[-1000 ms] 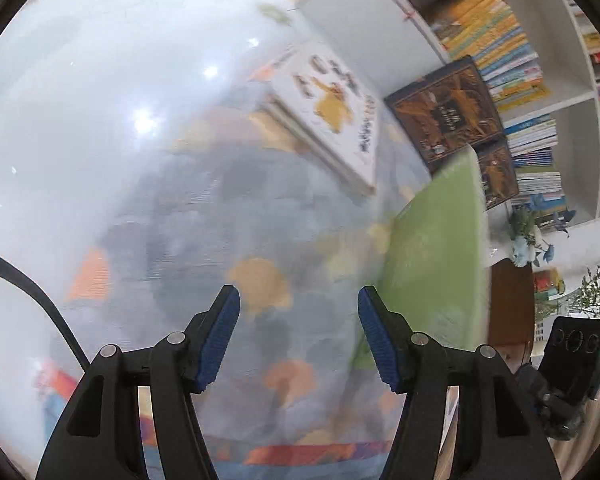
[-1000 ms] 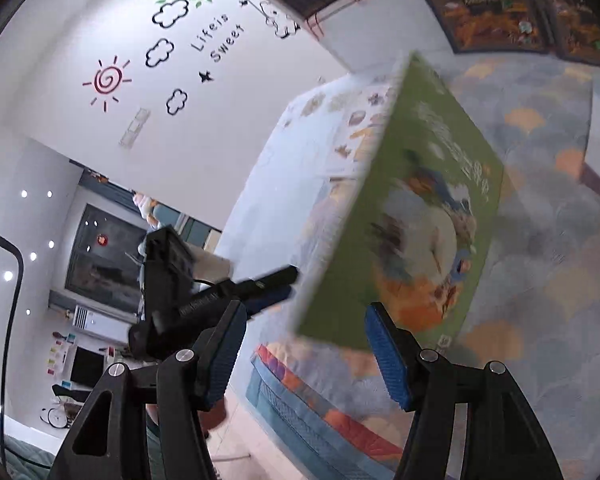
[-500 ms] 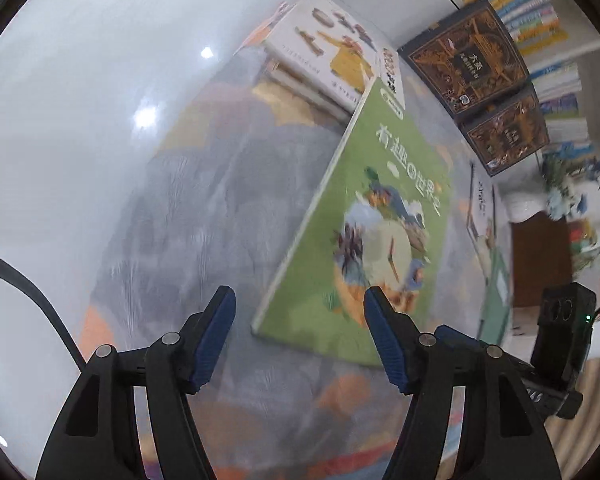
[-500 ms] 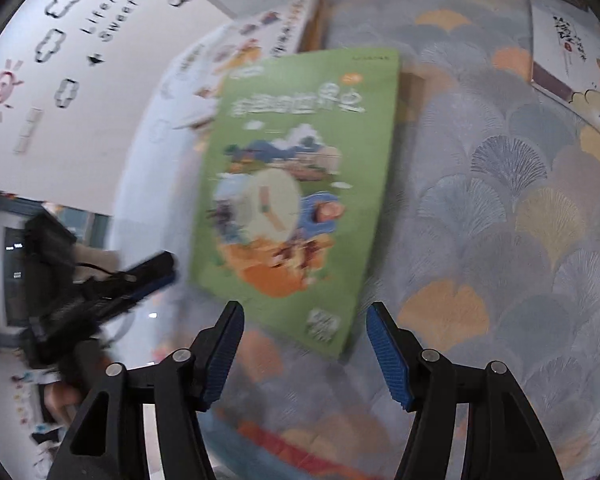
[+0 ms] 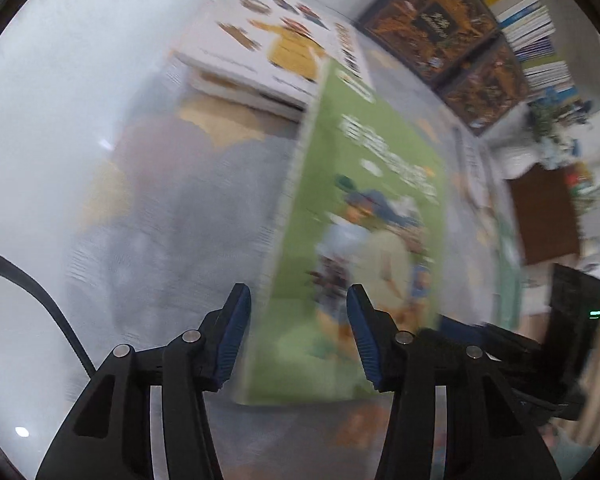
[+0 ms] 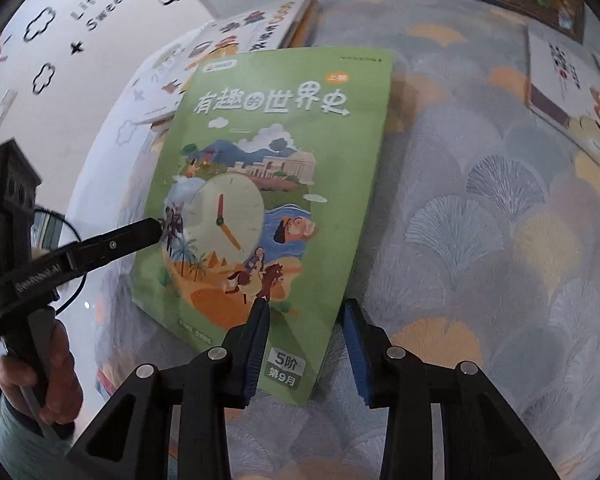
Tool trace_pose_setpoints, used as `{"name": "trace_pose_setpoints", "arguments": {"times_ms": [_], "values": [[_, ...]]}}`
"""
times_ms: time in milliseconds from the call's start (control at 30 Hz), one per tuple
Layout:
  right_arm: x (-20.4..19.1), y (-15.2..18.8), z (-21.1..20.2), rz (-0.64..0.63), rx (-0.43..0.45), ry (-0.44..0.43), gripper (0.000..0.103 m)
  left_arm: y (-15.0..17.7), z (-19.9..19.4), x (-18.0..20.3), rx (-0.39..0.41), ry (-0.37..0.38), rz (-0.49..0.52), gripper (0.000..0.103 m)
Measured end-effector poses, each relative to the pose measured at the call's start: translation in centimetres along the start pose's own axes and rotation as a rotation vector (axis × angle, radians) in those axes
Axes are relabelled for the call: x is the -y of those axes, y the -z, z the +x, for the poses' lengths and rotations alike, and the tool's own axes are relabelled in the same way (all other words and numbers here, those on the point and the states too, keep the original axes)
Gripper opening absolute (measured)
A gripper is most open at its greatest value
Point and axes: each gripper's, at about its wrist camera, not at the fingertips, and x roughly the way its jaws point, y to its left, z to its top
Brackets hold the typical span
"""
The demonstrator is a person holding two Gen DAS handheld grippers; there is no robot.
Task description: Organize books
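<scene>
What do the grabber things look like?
Both are black plastic. The left gripper and right gripper each have two fingers lined with ridged blue pads and silver round bolts. A thin black cable loops beside the left one.

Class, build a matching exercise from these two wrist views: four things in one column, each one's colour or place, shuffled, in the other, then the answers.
1. history book
2. stack of books
3. dark framed pictures
4. right tongs

A. leaning below the bookshelf
B. straddling the book's lower right corner
C. green cover with a clock
D. white top cover, beyond the green book

Pairs: 1-C, 2-D, 3-A, 4-B
</scene>
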Motion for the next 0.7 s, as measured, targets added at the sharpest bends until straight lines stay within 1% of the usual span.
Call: {"name": "trace_pose_setpoints", "arguments": {"times_ms": [67, 100, 133, 200, 233, 267, 300, 367, 400, 433, 500, 533, 567, 700], "values": [[0.1, 0.1, 0.0, 0.002, 0.009, -0.008, 0.039, 0.2, 0.1, 0.6, 0.002, -0.003, 0.011, 0.047], [0.4, 0.2, -0.1, 0.010, 0.011, -0.019, 0.039, 0.2, -0.5, 0.5, 0.012, 0.025, -0.004, 0.047], [0.7, 0.2, -0.2, 0.022, 0.012, -0.034, 0.039, 0.2, -1.1, 0.5, 0.027, 0.061, -0.021, 0.047], [1.5, 0.2, -0.3, 0.055, 0.012, -0.074, 0.039, 0.1, -3.0, 0.3, 0.068, 0.196, -0.059, 0.047], [1.8, 0.3, -0.4, 0.071, 0.013, -0.093, 0.039, 0.0, -3.5, 0.3, 0.074, 0.242, -0.069, 0.047], [2.2, 0.4, -0.4, 0.089, 0.014, -0.115, 0.039, 0.1, -3.9, 0.3, 0.077, 0.282, -0.074, 0.047], [2.7, 0.5, -0.6, 0.108, 0.014, -0.139, 0.039, 0.0, -4.2, 0.5, 0.080, 0.296, -0.070, 0.047], [3.5, 0.6, -0.6, 0.137, 0.008, -0.177, 0.039, 0.3, -3.4, 0.8, 0.066, 0.260, -0.060, 0.046], [3.8, 0.6, -0.7, 0.146, 0.007, -0.190, 0.039, 0.5, -2.6, 0.8, 0.046, 0.240, -0.061, 0.043], [4.0, 0.6, -0.7, 0.153, 0.005, -0.197, 0.039, 0.8, -2.0, 0.8, 0.032, 0.223, -0.061, 0.038], [4.2, 0.7, -0.9, 0.155, 0.004, -0.194, 0.039, 1.6, -0.7, 1.2, 0.011, 0.196, -0.054, 0.033], [4.2, 0.8, -1.0, 0.156, 0.005, -0.188, 0.039, 1.5, -0.2, 1.6, 0.010, 0.195, -0.058, 0.028], [4.3, 0.9, -1.2, 0.159, 0.007, -0.182, 0.039, 1.7, 0.0, 1.7, 0.014, 0.194, -0.065, 0.020], [5.0, 1.1, -1.2, 0.203, -0.002, -0.205, 0.039, 1.6, 0.8, 2.7, 0.009, 0.227, -0.090, 0.016]]}}
